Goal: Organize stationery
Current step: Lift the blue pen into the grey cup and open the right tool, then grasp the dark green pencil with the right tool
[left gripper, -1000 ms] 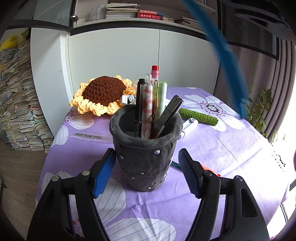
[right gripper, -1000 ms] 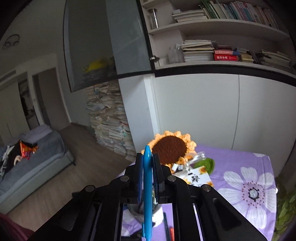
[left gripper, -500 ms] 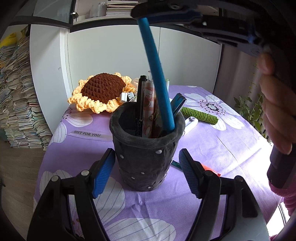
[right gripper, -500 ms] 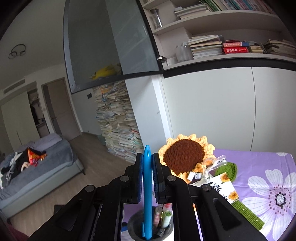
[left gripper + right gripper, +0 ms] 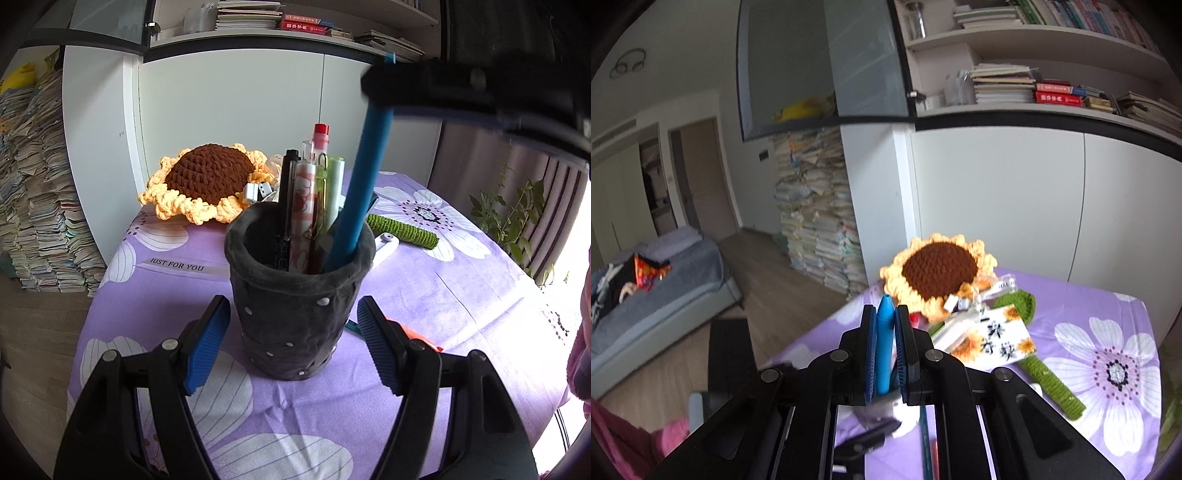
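Now, right tool [image 5: 885, 350]: pressed onto the blue pen [image 5: 364, 188], gripping its upper end; pen tilted, lower end inside the pen holder [image 5: 295, 295].
Left tool [image 5: 293, 347]: spread wide, one blue pad either side of the holder, neither touching it.
Pen holder: dark grey fabric cup, upright near the middle of the table [image 5: 461, 295], already holding a black pen [image 5: 285, 206], a pink patterned pen [image 5: 303, 218] and a red-capped pen [image 5: 320, 136].
Far edge of the table: crocheted sunflower [image 5: 208, 181], its green stem [image 5: 402, 230] lying to the right.
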